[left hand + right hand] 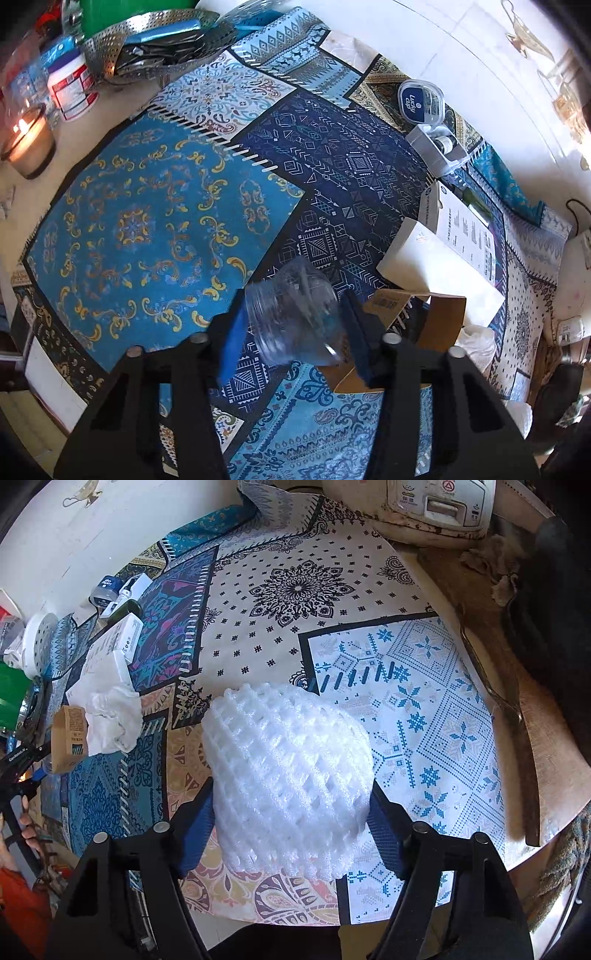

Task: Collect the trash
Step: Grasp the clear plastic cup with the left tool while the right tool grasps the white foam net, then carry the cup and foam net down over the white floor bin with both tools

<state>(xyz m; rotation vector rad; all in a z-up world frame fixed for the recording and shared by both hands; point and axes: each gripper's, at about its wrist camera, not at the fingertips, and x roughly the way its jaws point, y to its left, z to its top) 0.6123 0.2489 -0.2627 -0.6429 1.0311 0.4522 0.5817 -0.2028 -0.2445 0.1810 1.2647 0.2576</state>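
Note:
In the left wrist view a clear plastic cup [291,321] lies tilted on the patterned tablecloth [140,229]. My left gripper [293,310] is shut on it, a blue pad touching each side. In the right wrist view a white foam fruit net [288,768] stands on the cloth, and my right gripper [291,797] is shut on it, pads [199,827] against its flanks. A brown cardboard carton [417,317] lies just behind the cup, next to a crumpled white tissue [476,339]. The tissue [114,716] and the carton [68,734] also show at the left of the right wrist view.
A lit candle [27,142], a white jar [72,90] and a perforated metal basket [147,37] stand at the far left. White boxes [436,266] and a blue-lidded tub [421,101] lie to the right. A rice cooker [436,506] and a wooden board [517,701] border the cloth.

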